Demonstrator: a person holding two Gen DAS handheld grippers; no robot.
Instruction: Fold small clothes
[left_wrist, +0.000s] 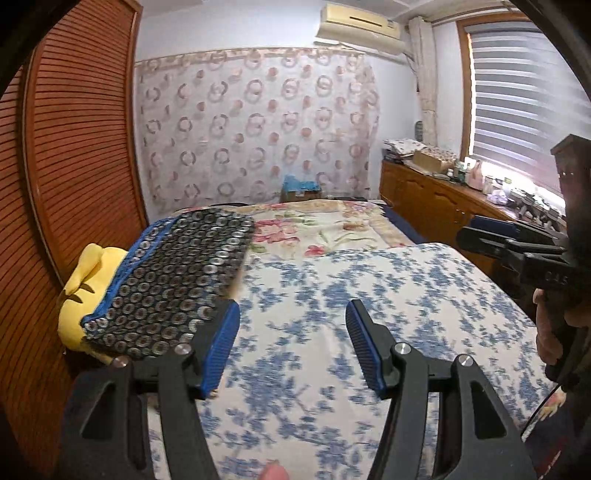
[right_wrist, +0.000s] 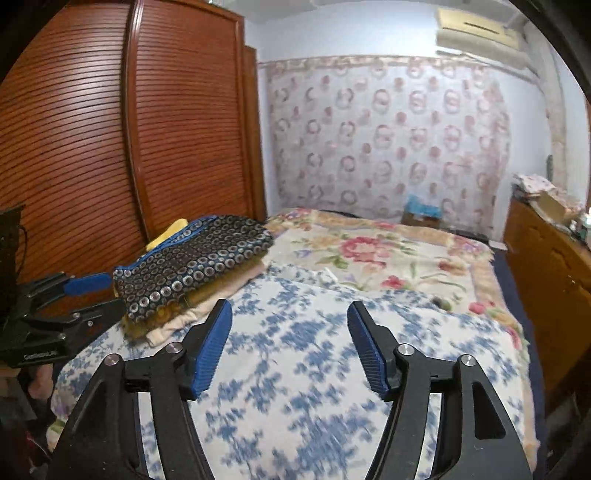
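Note:
A folded dark garment with a circle pattern and blue trim (left_wrist: 173, 280) lies on top of a stack of folded clothes (right_wrist: 192, 266) at the left of the bed. A yellow item (left_wrist: 88, 280) lies under and behind it. My left gripper (left_wrist: 291, 310) is open and empty above the blue-flowered white sheet (left_wrist: 351, 332), just right of the stack. My right gripper (right_wrist: 290, 310) is open and empty above the same sheet (right_wrist: 314, 369). The right gripper also shows at the right edge of the left wrist view (left_wrist: 517, 251), and the left gripper at the left edge of the right wrist view (right_wrist: 77, 295).
A floral blanket (right_wrist: 369, 254) covers the far half of the bed. A wooden louvred wardrobe (right_wrist: 110, 129) stands along the left. A wooden dresser (left_wrist: 436, 199) with clutter runs along the right under a window. A patterned cloth (left_wrist: 258, 129) hangs on the back wall.

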